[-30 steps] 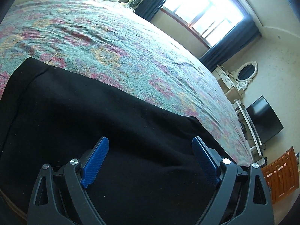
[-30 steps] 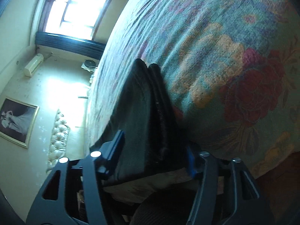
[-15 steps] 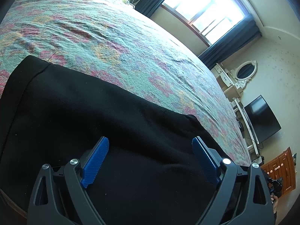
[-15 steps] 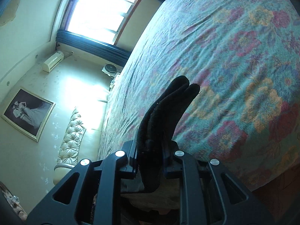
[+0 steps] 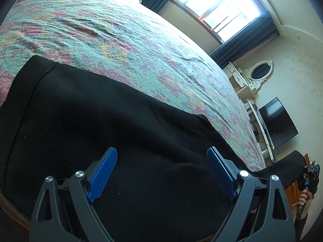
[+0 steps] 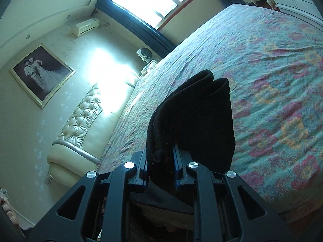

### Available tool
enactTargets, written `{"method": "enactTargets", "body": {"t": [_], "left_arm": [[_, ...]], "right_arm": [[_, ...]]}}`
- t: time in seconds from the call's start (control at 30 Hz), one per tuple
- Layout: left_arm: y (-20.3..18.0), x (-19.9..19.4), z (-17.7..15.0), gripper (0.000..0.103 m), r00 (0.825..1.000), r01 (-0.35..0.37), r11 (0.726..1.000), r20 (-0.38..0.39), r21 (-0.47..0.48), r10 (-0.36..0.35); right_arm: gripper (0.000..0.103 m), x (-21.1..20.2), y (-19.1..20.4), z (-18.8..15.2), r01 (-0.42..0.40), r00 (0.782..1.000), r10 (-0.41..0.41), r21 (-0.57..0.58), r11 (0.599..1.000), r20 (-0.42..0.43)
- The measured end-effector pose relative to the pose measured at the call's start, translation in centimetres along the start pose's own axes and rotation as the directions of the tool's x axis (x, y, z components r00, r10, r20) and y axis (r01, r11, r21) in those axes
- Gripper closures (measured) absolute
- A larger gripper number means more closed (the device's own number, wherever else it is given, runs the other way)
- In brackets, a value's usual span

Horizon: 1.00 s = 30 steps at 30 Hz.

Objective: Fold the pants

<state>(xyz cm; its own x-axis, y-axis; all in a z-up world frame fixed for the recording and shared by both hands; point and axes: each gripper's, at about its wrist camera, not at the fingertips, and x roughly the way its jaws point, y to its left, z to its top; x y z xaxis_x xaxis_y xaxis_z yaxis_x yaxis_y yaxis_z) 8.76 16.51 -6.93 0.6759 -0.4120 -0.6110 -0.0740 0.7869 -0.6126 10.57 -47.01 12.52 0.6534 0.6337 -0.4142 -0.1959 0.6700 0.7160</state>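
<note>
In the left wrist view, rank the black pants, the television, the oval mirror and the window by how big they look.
1. black pants, though nearest the camera
2. window
3. television
4. oval mirror

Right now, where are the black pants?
The black pants lie spread on the floral bedspread under the open left gripper; in the right wrist view one bunched end is lifted, clamped in the right gripper.
</note>
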Motion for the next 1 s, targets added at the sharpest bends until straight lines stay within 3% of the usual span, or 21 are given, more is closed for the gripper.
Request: {"method": "enactTargets", "body": {"t": [0.27,0.53,0.7,0.9,1.0], "left_arm": [[-0.3,0.2,-0.1,0.014,1.0,-0.011,1.0,-0.019,0.015,0.011],[0.9,-0.6,0.0,0.014,0.996,0.072,0.997,-0.054,-0.019,-0.073],[1.1,-0.7,0.0,0.014,0.994,0.089,0.996,-0.065,-0.021,-0.091],[1.1,-0.8,0.0,0.014,0.993,0.093,0.996,-0.076,-0.015,-0.094],[1.1,-0.7,0.1,0.014,0.992,0.094,0.995,-0.086,-0.015,-0.095]], "right_arm": [[0.085,11.1,7.6,-4.0,-0.005,0.986,-0.027,-0.192,0.981,-0.164],[0.085,22.0,9.1,-11.4,0.022,0.933,-0.119,-0.279,0.96,-0.339],[0.085,25.5,10.1,-15.8,0.041,0.894,-0.195,-0.359,0.932,-0.404],[0.085,28.0,11.3,-19.4,0.104,0.857,-0.343,-0.524,0.845,-0.383],[0.073,29.0,11.1,-20.5,0.1,0.838,-0.357,-0.527,0.844,-0.413]]}}
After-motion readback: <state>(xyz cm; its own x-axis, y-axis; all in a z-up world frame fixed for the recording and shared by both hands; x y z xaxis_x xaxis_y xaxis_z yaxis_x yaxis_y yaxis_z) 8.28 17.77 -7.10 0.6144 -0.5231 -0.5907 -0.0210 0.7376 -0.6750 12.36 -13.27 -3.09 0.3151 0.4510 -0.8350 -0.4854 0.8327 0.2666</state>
